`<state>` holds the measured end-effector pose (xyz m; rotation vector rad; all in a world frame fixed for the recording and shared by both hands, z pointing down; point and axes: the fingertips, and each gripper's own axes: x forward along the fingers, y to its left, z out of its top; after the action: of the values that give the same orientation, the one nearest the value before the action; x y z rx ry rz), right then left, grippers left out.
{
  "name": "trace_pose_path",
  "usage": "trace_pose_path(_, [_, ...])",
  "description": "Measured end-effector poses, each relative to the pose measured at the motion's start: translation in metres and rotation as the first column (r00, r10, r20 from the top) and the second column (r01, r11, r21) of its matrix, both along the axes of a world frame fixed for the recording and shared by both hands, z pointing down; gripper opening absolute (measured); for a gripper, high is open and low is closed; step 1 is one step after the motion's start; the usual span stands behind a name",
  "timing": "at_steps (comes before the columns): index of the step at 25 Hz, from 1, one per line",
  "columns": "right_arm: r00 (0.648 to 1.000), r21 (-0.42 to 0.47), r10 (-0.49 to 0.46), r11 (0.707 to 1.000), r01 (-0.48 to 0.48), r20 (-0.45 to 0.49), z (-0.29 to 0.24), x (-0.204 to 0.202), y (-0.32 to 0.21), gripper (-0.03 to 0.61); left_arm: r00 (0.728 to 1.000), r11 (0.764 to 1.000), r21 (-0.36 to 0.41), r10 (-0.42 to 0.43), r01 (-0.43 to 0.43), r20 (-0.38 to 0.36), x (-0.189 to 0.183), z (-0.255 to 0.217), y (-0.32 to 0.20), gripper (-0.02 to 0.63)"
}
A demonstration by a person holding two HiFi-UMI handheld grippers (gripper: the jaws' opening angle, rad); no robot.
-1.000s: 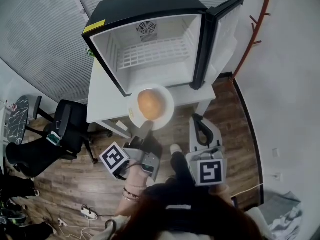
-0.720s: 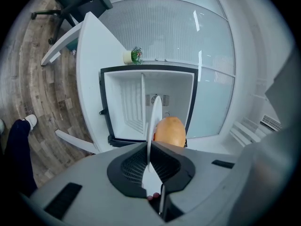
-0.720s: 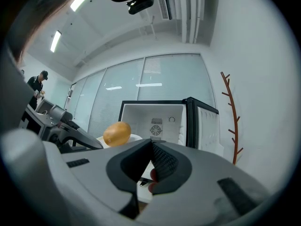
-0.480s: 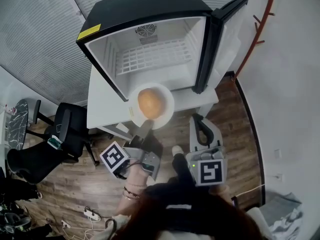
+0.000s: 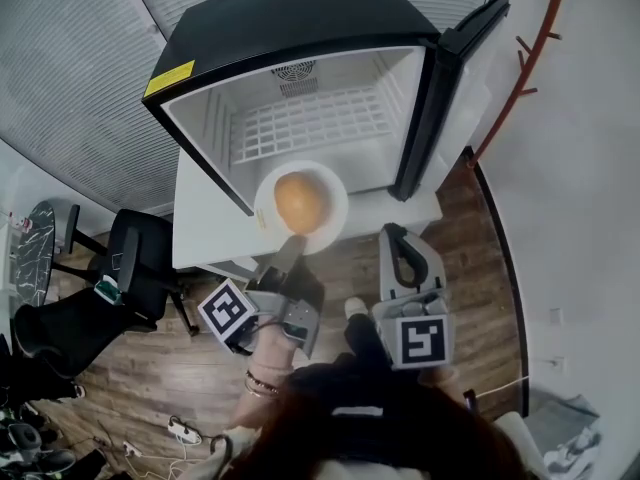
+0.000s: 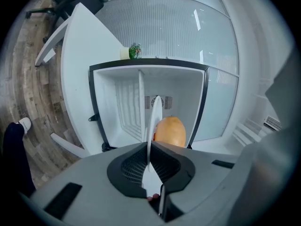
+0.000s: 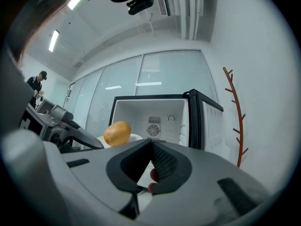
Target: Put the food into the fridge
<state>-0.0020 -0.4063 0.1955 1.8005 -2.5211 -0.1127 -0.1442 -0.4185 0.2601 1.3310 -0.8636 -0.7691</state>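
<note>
Left gripper fingers clamped on the white plate rim; orange-yellow oval food aboard, just before the open fridge, not yet inside. Right gripper fingers together, empty.

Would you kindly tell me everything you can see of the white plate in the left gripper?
The white plate is round, shallow and smooth, ceramic or plastic by its look. The left gripper is shut on its near rim and holds it roughly level at the mouth of the open fridge. One rounded orange-brown food item sits at its middle. Nothing else visibly touches it.
</note>
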Motion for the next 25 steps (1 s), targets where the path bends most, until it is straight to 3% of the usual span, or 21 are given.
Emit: trace_pose_path(25, [1.0, -0.013, -0.011, 1.0, 0.011, -0.007, 0.01, 0.008, -0.086, 0.001, 0.999, 0.998, -0.047, -0.038, 0.038, 0.014, 0.001, 0.017, -0.083, 0.012])
